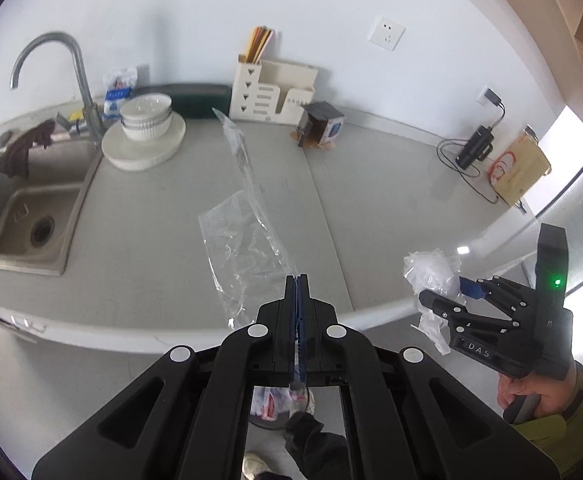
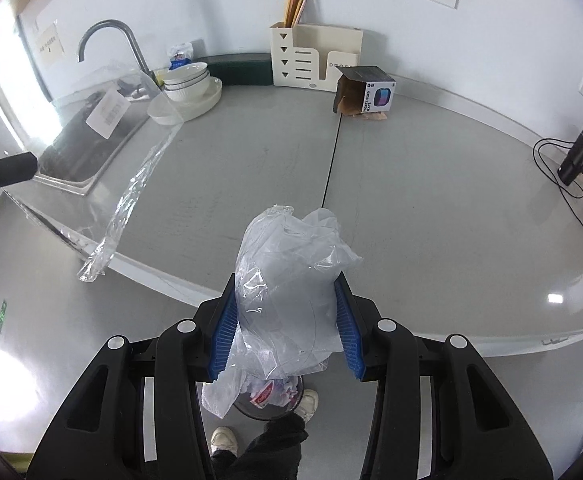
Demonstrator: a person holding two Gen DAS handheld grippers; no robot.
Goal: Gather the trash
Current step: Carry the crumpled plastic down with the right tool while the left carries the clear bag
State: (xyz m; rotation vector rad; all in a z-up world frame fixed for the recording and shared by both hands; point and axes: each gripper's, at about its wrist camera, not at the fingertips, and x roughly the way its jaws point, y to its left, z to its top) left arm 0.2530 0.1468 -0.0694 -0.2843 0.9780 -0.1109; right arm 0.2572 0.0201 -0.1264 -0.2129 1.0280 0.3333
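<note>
both pieces of plastic trash were already off the desk [image 2: 431, 208] and in hand, so the picking-up part looked done; what remained, by my reading, was dropping them into the waste bin [image 2: 269, 398] on the floor below, which showed through the gap of each tool and already held some wrappers. the left hand-held gripper [image 1: 300, 280] was clenched tight on an edge of a long clear plastic bag [image 1: 247, 240], which trailed away from its tips and hung in the air above the desk. the right hand-held gripper [image 2: 289, 316] stood partly apart, its blue pads [image 2: 224, 330] pressing either side of a crumpled clear wrapper [image 2: 291, 280] that bulged up between them and sagged below. an opened cardboard box [image 2: 365, 94] with scraps beside it lay near the back wall (possibly more trash, though i could not tell), so the desk might not have been fully cleared. both loads sat near the desk's front edge, not yet directly over the bin.
</note>
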